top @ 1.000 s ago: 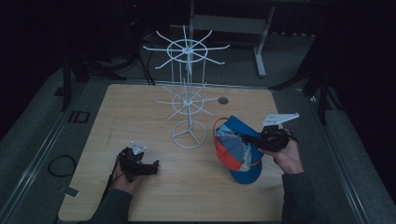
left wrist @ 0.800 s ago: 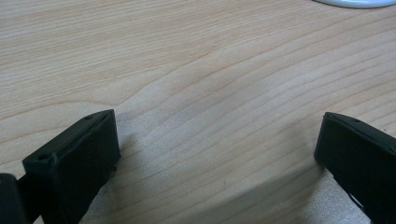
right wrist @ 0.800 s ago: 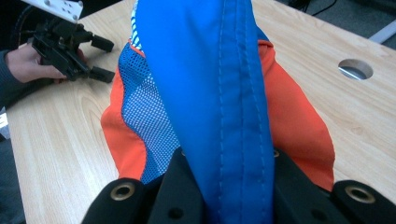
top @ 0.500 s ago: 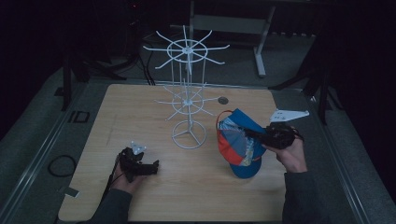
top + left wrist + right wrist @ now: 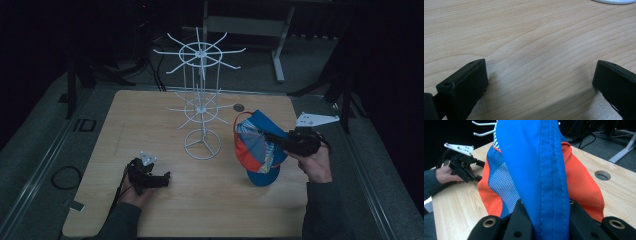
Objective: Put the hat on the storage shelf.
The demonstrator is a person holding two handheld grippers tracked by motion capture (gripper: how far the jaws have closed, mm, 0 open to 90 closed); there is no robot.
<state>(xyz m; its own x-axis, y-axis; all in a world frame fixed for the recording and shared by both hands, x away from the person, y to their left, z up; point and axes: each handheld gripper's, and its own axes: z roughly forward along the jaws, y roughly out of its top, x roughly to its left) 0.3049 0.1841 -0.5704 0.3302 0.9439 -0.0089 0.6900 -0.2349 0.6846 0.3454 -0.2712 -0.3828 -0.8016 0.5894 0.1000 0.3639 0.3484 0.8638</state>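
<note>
— Dark room all around, and only the pale wooden surface (image 5: 150, 125) is catching any light. Why is the cap (image 5: 257, 150) hanging up in the air like that instead of lying flat?

— Because the right gripper (image 5: 280, 141) is holding it off the wood. Its fingers are clenched on a fold of the blue cloth; in the right gripper view the blue seam (image 5: 549, 170) is running straight down between them. The cap is hanging to the right of the white wire rack (image 5: 201, 100), with its brim pointing down and sitting close to the wood or just touching it; I cannot tell which.

— So it is heading for the rack?

— That is my reading. The rack's arms are sticking out like spokes at two levels, all of them bare, and the cap is being carried with its open side turned toward them, which would suit slipping it over an arm.

— And the left gripper (image 5: 159, 180)? It is sitting well apart from all that.

— It is resting low at the near left, its fingers spread wide with nothing between them. The left gripper view is looking along bare wood grain, with a sliver of the rack's round base (image 5: 614, 1) at the top edge. I judge it is simply waiting out of the way, leaving the rack free to be approached from the right.
</note>
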